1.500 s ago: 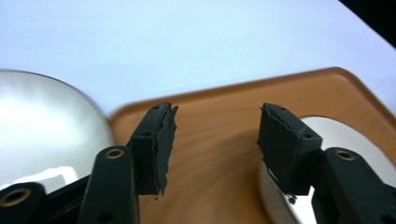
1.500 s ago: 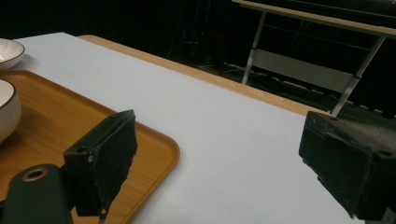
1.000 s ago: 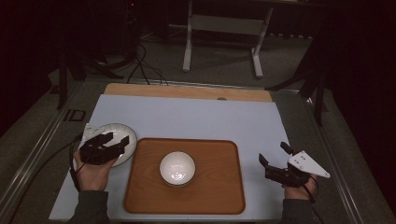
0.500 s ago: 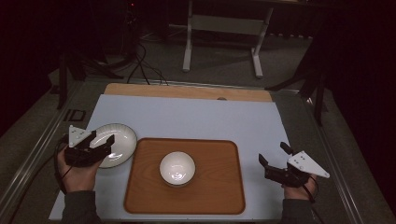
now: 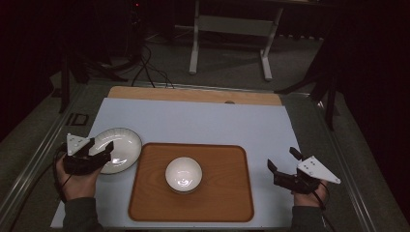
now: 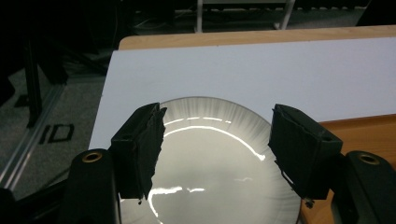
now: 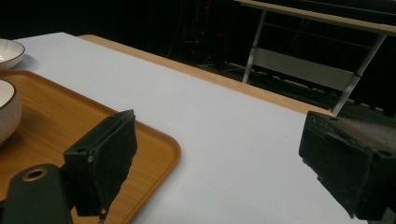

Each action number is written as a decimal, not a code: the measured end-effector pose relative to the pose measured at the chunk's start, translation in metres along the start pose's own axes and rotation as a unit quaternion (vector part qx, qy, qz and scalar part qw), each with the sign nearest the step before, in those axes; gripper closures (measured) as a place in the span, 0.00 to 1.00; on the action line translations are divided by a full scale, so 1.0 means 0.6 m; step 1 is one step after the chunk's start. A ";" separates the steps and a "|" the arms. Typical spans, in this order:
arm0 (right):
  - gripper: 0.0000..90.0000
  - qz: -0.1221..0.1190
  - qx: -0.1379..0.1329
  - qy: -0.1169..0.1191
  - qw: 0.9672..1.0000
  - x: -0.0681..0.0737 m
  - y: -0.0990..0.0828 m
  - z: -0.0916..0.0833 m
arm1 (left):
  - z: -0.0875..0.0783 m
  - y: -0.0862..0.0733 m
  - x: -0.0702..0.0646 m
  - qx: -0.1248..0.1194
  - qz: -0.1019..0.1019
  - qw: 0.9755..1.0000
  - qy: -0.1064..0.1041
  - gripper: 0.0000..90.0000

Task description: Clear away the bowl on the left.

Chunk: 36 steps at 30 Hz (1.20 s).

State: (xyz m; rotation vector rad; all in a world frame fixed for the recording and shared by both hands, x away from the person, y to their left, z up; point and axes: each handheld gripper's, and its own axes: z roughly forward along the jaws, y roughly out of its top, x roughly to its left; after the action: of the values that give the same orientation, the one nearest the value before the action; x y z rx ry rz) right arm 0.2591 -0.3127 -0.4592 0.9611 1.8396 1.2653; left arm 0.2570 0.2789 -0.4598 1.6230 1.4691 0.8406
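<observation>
One plate (image 5: 116,150), one bowl (image 5: 183,174), one tray (image 5: 227,193), two hand-held grippers

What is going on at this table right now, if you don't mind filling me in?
A person sits at a table with a two-jaw gripper in each hand. The left gripper hangs open over the near edge of a white plate lying left of a wooden tray; its jaws stand apart above the plate and grip nothing. A white bowl sits in the middle of the tray. The right gripper is open too, to the right of the tray, holding nothing.
</observation>
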 end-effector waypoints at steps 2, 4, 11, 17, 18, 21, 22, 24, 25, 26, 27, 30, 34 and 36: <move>0.12 -0.002 0.002 0.000 1.000 0.001 -0.001 0.002 | 0.001 -0.006 0.007 -0.001 -0.014 1.000 0.000 0.39; 0.12 -0.002 0.004 0.001 1.000 0.003 0.000 0.004 | 0.001 -0.011 0.012 -0.002 -0.020 1.000 0.001 0.39; 0.12 0.002 0.003 -0.002 1.000 0.002 -0.001 0.003 | -0.004 -0.020 0.018 0.002 -0.029 1.000 0.008 0.39; 0.12 0.001 0.005 -0.001 1.000 0.003 -0.001 0.004 | -0.003 -0.023 0.013 0.009 -0.021 1.000 0.008 0.39; 0.12 0.002 0.006 -0.002 1.000 0.003 -0.001 0.005 | -0.003 -0.023 0.013 0.011 -0.020 1.000 0.009 0.39; 0.12 0.003 0.007 -0.001 1.000 0.002 -0.002 0.005 | -0.003 -0.024 0.014 0.011 -0.021 1.000 0.007 0.39; 0.12 0.004 0.007 -0.001 1.000 0.002 -0.002 0.006 | -0.003 -0.024 0.015 0.012 -0.022 1.000 0.006 0.38; 0.12 0.005 0.008 -0.001 1.000 0.002 -0.002 0.006 | -0.002 -0.025 0.017 0.013 -0.027 1.000 0.008 0.38; 0.12 0.005 0.009 -0.001 1.000 0.002 -0.002 0.006 | -0.003 -0.026 0.018 0.014 -0.026 1.000 0.008 0.38; 0.12 0.006 0.009 -0.001 1.000 0.002 -0.002 0.006 | -0.002 -0.026 0.019 0.014 -0.027 0.999 0.009 0.38; 0.12 0.006 0.009 -0.001 1.000 0.002 -0.003 0.006 | -0.003 -0.027 0.020 0.015 -0.029 0.999 0.010 0.38; 0.12 0.006 0.009 -0.001 1.000 0.002 -0.003 0.006 | -0.004 -0.028 0.023 0.013 -0.033 0.999 0.010 0.37; 0.12 0.005 0.010 -0.001 1.000 0.002 -0.003 0.007 | -0.005 -0.029 0.026 0.010 -0.037 0.999 0.011 0.37; 0.12 0.006 0.010 -0.002 1.000 0.001 -0.003 0.007 | -0.005 -0.029 0.026 0.010 -0.037 0.999 0.012 0.37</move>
State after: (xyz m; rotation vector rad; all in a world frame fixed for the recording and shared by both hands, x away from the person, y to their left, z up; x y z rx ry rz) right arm 0.2619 -0.3106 -0.4622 0.9861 1.8487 1.2537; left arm 0.2480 0.2954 -0.4738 1.5680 1.5482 0.8084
